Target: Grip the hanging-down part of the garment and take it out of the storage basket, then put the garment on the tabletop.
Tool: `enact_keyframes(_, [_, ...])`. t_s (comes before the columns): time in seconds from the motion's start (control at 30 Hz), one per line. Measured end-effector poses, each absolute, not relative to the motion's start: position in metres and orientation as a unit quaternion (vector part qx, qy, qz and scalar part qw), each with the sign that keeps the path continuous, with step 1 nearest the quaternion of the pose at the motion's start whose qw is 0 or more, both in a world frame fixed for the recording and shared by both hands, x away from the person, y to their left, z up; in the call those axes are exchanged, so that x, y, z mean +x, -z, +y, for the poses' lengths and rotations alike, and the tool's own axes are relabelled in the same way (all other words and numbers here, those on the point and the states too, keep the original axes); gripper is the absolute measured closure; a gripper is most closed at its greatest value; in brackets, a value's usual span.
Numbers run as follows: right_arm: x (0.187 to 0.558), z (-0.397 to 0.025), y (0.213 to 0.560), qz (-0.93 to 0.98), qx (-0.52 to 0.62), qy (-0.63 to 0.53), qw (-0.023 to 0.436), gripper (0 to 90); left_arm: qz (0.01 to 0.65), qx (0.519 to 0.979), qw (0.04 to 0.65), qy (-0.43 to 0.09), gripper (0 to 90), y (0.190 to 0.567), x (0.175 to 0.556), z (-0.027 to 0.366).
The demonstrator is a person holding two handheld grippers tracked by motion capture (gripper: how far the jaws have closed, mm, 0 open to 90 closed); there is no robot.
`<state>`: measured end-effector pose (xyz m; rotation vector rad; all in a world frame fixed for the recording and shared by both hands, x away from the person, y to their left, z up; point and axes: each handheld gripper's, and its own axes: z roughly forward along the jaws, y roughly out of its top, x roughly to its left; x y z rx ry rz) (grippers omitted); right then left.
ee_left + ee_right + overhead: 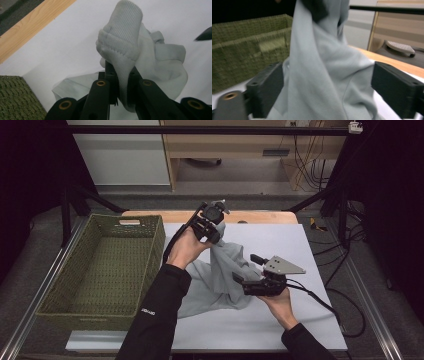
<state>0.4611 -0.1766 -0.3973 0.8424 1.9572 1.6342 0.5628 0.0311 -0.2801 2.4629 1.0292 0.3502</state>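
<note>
Pale grey knitted garment [223, 276] lifted by its ribbed cuff, your left gripper [210, 227] clenched on it, your right gripper [248, 269] spread wide around the hanging cloth, green woven basket [102, 270] beside.

grey garment [222, 275] | crumpled | ribbed cuff lifted, rest on table

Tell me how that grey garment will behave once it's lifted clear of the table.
Probably floppy: the grey garment hangs in folds from the left gripper. Likely light, since one pinch on its ribbed cuff holds it. It should drape, not roll.
</note>
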Motion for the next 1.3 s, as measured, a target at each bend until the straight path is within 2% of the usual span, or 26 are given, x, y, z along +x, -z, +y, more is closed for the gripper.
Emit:
enact_keyframes(0.13, [0.457,-0.195,0.391,0.685,0.320,-0.609,0.240,4.1,0.361,0.899,0.216,-0.119,83.1,0.289,0.561,0.032])
enact_keyframes(0.37, [0.457,-0.224,0.397,0.674,0.338,-0.605,0.255,3.3,0.352,0.901,0.225,-0.118,82.8,0.302,0.557,0.030])
enact_keyframes(0.7, [0.451,-0.244,0.408,0.677,0.349,-0.600,0.244,2.4,0.332,0.899,0.265,-0.107,81.6,0.320,0.543,0.032])
enact_keyframes(0.97, [0.446,-0.255,0.416,0.675,0.359,-0.597,0.244,2.2,0.328,0.903,0.262,-0.087,77.4,0.344,0.542,0.032])
enact_keyframes(1.0, [0.446,-0.256,0.417,0.675,0.360,-0.596,0.244,2.1,0.327,0.905,0.260,-0.083,75.8,0.347,0.542,0.031])
enact_keyframes(1.07, [0.445,-0.260,0.418,0.670,0.363,-0.600,0.245,1.9,0.322,0.908,0.255,-0.083,63.3,0.351,0.543,0.028])
enact_keyframes(1.1, [0.445,-0.261,0.419,0.671,0.363,-0.597,0.248,1.9,0.319,0.909,0.255,-0.085,54.1,0.352,0.544,0.027])
enact_keyframes(1.2, [0.444,-0.263,0.420,0.673,0.360,-0.596,0.249,1.5,0.319,0.902,0.275,-0.092,35.4,0.349,0.542,0.024])
enact_keyframes(1.27, [0.443,-0.263,0.420,0.671,0.365,-0.596,0.248,1.4,0.317,0.896,0.295,-0.094,28.1,0.344,0.540,0.025])
enact_keyframes(1.3, [0.442,-0.263,0.420,0.672,0.363,-0.597,0.247,1.3,0.317,0.886,0.316,-0.120,22.5,0.339,0.535,0.025])
